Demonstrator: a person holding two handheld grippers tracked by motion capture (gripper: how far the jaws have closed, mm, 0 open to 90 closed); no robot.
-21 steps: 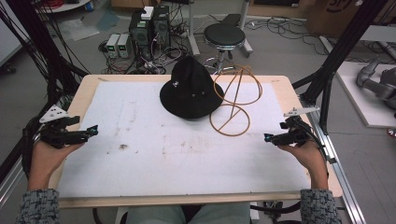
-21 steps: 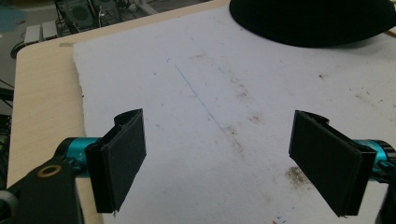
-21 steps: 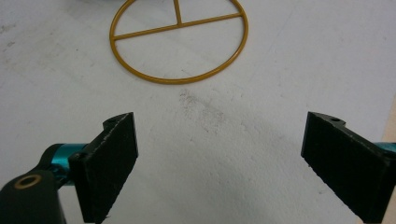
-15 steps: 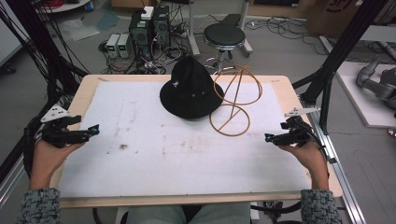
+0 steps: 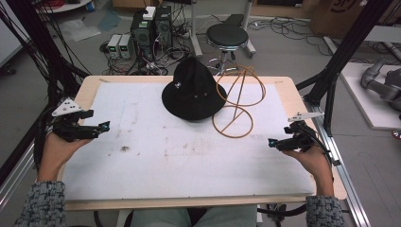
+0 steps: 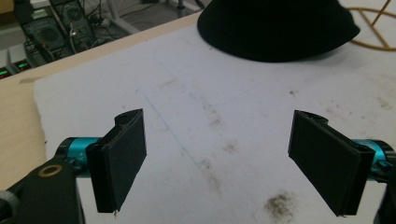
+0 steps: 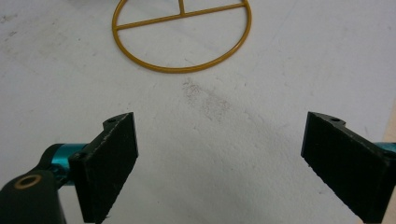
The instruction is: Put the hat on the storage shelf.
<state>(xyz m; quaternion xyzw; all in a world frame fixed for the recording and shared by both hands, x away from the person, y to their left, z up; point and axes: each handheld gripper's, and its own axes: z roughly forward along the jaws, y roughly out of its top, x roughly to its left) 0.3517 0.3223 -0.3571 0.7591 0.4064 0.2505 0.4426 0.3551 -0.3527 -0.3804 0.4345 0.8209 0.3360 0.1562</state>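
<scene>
Black hat [image 5: 194, 92] is lying upper centre on the white surface [image 5: 156, 161] in the high view, touching the wire stand [image 5: 234, 106]; left gripper [image 5: 101, 126] and right gripper [image 5: 273, 142] are hovering at the edges. Left gripper view: fingers [image 6: 119, 161] are standing wide, holding nothing. Right gripper view: fingers [image 7: 109, 165] are standing wide, empty.

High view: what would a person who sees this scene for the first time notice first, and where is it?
The black hat stands out most, lying at the far middle of the white table cover. Just to its right rests a yellow wire stand, its ring base flat on the cover and touching the hat's brim. Near the two side edges, the left gripper and the right gripper are held with jaws open and nothing between them.
</scene>
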